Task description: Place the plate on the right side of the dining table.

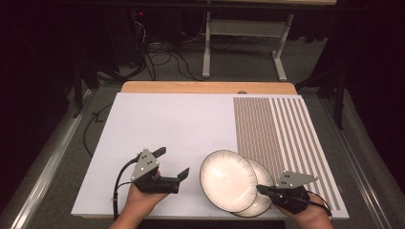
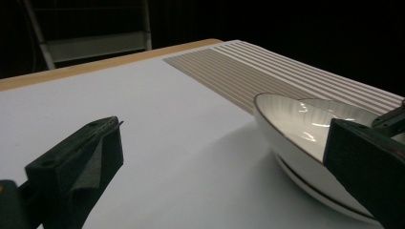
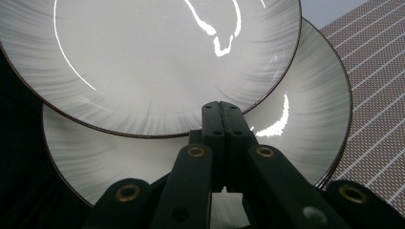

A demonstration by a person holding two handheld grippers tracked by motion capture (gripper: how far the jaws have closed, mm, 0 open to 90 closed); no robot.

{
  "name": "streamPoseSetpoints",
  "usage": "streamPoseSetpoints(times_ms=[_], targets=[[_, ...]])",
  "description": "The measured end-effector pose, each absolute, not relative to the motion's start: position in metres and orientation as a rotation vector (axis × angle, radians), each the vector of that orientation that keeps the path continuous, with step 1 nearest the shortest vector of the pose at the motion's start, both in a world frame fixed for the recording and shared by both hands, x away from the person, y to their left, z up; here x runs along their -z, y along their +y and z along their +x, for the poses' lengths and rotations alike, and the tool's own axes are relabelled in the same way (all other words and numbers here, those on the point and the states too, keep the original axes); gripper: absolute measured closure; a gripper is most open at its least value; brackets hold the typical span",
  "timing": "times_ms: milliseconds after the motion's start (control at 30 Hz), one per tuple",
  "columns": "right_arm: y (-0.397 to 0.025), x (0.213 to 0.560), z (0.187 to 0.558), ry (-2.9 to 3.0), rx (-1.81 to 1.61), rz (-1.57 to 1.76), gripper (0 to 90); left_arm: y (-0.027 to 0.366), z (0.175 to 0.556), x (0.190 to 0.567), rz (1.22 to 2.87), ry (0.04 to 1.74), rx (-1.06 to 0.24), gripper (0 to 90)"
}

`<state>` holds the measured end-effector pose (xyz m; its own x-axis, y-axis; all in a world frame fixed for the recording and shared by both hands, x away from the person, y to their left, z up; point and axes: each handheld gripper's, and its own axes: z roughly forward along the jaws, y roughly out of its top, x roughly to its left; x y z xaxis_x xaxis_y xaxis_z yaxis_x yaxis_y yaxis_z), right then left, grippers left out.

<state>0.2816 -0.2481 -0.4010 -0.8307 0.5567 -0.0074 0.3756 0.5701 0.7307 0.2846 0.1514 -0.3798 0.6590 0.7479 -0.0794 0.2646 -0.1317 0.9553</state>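
My right hand-held gripper [image 3: 222, 107] is clenched on the top plate's [image 1: 228, 180] rim; my left hand-held gripper [image 1: 173, 162] gapes beside it.

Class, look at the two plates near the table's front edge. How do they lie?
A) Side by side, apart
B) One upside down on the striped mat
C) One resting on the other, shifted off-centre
C: the upper plate overlaps the lower plate, offset toward the left gripper.

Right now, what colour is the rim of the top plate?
Dark brown, a thin line round the white top plate with grey streaks inside it; clearest in the right gripper view.
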Motion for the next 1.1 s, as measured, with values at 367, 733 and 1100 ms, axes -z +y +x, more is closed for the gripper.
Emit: streamPoseSetpoints(times_ms=[367, 733, 1100], targets=[[-0.244, 0.402, 0.281, 2.572, -1.102, 0.757, 90.0, 0.097, 0.292, 0.392, 1.857, 0.848, -0.230, 5.7], [-0.244, 0.402, 0.282, 2.563, -1.098, 0.760, 90.0, 0.078, 0.288, 0.404, 1.964, 0.890, -0.002, 18.2], [-0.244, 0.401, 0.281, 2.557, -1.089, 0.764, 90.0, 0.083, 0.291, 0.404, 1.955, 0.970, 0.043, 41.6]])
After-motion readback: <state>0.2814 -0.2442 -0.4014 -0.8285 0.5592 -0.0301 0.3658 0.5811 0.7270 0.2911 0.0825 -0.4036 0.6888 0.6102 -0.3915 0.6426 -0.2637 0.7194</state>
